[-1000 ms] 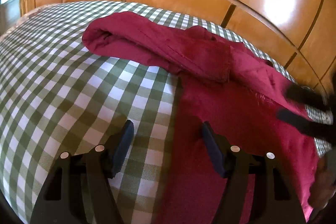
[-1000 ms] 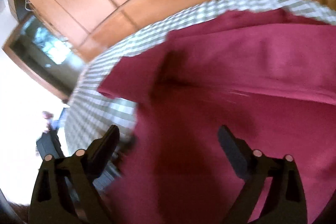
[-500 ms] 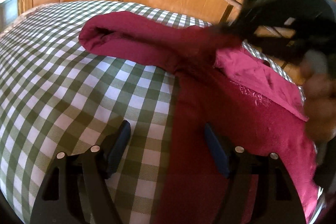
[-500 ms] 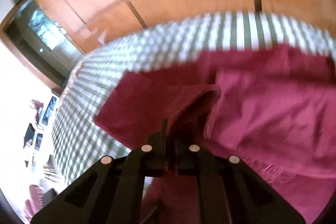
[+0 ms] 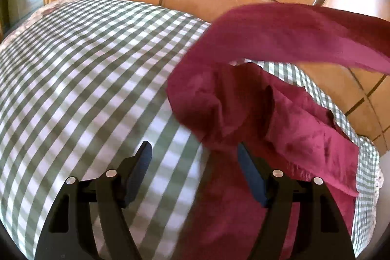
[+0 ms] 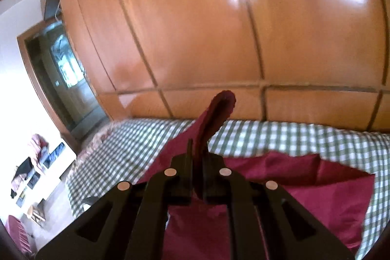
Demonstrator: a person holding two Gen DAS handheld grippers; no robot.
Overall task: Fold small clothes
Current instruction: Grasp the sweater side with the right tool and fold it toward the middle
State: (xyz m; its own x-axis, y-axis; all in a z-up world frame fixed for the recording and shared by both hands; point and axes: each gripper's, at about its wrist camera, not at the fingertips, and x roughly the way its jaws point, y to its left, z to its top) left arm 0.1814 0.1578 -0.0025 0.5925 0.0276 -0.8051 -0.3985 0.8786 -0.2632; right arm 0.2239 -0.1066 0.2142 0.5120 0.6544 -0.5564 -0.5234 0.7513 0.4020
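Observation:
A dark red garment [image 5: 256,113] lies on the green and white checked bedcover [image 5: 85,89]. One long part of it [image 5: 292,35] is lifted and stretches across the upper right of the left wrist view. My left gripper [image 5: 195,162] hangs open low over the cover, at the garment's left edge, with nothing between its fingers. In the right wrist view my right gripper [image 6: 197,157] is shut on a fold of the red garment [image 6: 219,111], which sticks up past the fingertips. The remainder of the red cloth [image 6: 304,187] lies below on the checked cover [image 6: 268,135].
A glossy wooden wardrobe wall [image 6: 219,28] rises right behind the bed. In the right wrist view a doorway [image 6: 65,72] and a bright floor with a white unit [image 6: 39,174] lie to the left of the bed's edge.
My right gripper has shut on a fold of the red garment and risen with it, so a long part now hangs in the air. The left gripper has shifted over the cover.

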